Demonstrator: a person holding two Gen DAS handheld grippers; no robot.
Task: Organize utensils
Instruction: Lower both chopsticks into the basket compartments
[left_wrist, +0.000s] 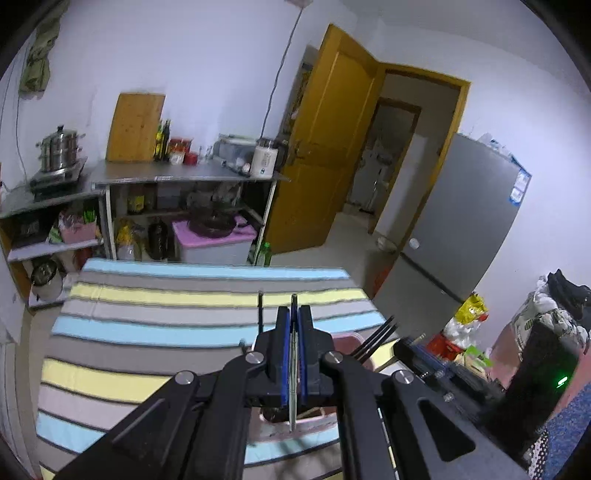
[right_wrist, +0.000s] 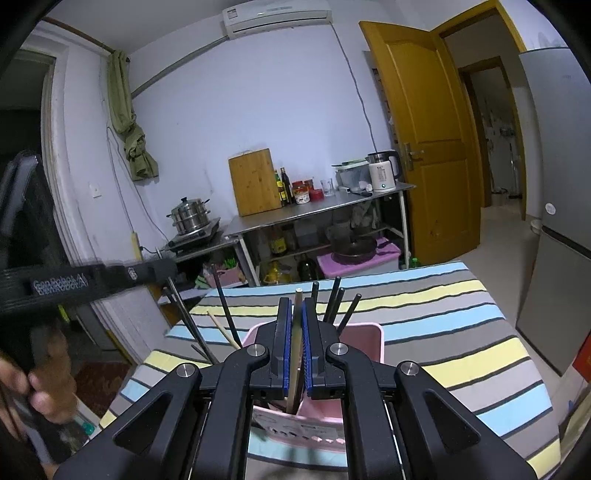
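Observation:
A pink utensil holder (right_wrist: 364, 341) stands on the striped table (right_wrist: 461, 321), with several black chopsticks (right_wrist: 334, 299) and a light wooden one (right_wrist: 221, 328) sticking up from it. My right gripper (right_wrist: 294, 306) is shut on a light wooden chopstick (right_wrist: 296, 332) that stands upright over the holder. My left gripper (left_wrist: 294, 314) is shut on a thin dark chopstick (left_wrist: 294, 301), just above the pink holder (left_wrist: 347, 341), which sits partly hidden under the jaws. More black chopsticks (left_wrist: 378, 338) lean out to its right. The left gripper's body shows in the right view (right_wrist: 85, 282).
A steel counter (right_wrist: 321, 210) with a cutting board (right_wrist: 255, 186), bottles, a kettle (right_wrist: 382, 171) and a steamer pot (right_wrist: 190, 216) lines the far wall. A yellow door (right_wrist: 417, 147) and a grey fridge (left_wrist: 458, 218) stand to the right. The striped cloth (left_wrist: 166, 325) stretches left.

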